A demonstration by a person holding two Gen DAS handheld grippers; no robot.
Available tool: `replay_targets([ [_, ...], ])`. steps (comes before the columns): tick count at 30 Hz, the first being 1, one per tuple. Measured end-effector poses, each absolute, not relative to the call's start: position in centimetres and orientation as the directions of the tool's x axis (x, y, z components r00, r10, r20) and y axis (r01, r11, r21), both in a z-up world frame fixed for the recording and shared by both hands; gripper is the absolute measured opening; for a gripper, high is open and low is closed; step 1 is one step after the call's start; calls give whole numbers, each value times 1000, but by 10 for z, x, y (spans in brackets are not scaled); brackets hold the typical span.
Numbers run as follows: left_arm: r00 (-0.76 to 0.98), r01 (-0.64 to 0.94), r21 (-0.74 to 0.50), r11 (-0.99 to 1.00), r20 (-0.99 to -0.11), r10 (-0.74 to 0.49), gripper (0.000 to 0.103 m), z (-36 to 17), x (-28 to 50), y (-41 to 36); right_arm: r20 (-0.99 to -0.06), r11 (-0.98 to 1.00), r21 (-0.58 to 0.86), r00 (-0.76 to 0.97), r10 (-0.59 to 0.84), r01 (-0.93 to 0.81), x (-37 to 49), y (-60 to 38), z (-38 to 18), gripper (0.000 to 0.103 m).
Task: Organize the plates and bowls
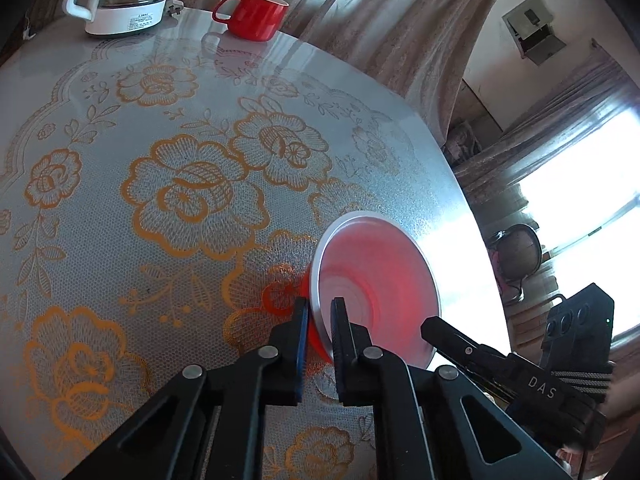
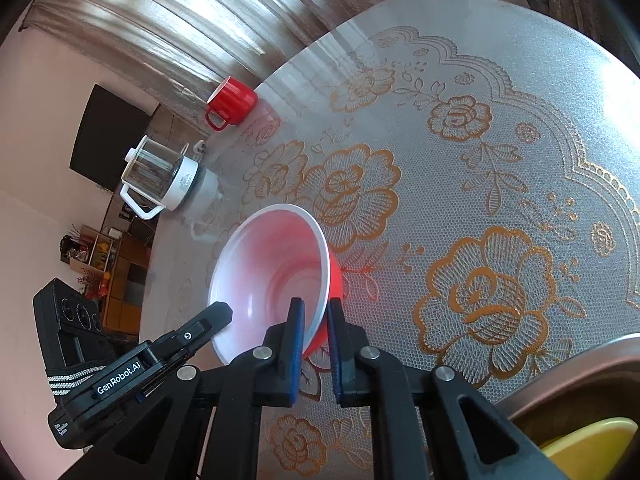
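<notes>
A bowl (image 1: 376,280), red outside and white inside, sits low over the flowered tablecloth (image 1: 180,184); I cannot tell whether it touches the cloth. My left gripper (image 1: 320,308) is shut on its near left rim, one pad inside and one outside. The right gripper (image 1: 430,326) meets the rim from the right. In the right wrist view the same bowl (image 2: 272,264) is pinched at its near right rim by my right gripper (image 2: 316,308), shut on it. The left gripper (image 2: 220,314) holds the opposite side of the rim.
A red mug (image 1: 252,14) and a glass kettle on a white base (image 1: 120,0) stand at the far table edge. A metal basin (image 2: 560,368) with a yellow dish (image 2: 592,440) sits at my near right. The table's curved edge runs past the bowl's right.
</notes>
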State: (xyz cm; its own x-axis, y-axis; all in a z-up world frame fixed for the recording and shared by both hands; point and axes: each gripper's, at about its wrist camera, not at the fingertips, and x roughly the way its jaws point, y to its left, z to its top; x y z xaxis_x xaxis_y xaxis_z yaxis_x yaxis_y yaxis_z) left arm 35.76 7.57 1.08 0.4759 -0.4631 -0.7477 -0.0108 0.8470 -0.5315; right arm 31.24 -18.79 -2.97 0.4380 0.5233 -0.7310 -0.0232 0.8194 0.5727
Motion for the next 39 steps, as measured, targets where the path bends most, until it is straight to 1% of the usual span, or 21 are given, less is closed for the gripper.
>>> replay_targets([
  [6, 494, 18, -510, 860, -743, -451, 10, 24, 337, 73, -714, 807, 589, 445, 541, -37, 300, -192, -23, 10],
  [16, 501, 87, -508, 857, -721, -479, 10, 46, 292, 57, -679, 798, 600, 489, 547, -59, 259, -206, -1, 10],
  [22, 501, 173, -493, 852, -701, -507, 10, 66, 261, 32, -660, 809, 584, 542, 520, -66, 219, -225, 19, 10],
  [26, 477, 211, -516, 830, -687, -548, 11, 72, 245, 15, -652, 822, 567, 578, 490, -56, 193, -241, 29, 10],
  [30, 463, 251, -506, 825, -686, -561, 10, 74, 230, -5, -652, 828, 560, 603, 460, -27, 171, -259, 30, 10],
  [34, 454, 299, -470, 830, -695, -558, 10, 74, 218, -30, -656, 837, 547, 625, 423, 8, 152, -275, 28, 10],
  [39, 424, 315, -475, 822, -704, -569, 10, 67, 210, -47, -659, 838, 543, 644, 388, 50, 138, -293, 27, 10],
])
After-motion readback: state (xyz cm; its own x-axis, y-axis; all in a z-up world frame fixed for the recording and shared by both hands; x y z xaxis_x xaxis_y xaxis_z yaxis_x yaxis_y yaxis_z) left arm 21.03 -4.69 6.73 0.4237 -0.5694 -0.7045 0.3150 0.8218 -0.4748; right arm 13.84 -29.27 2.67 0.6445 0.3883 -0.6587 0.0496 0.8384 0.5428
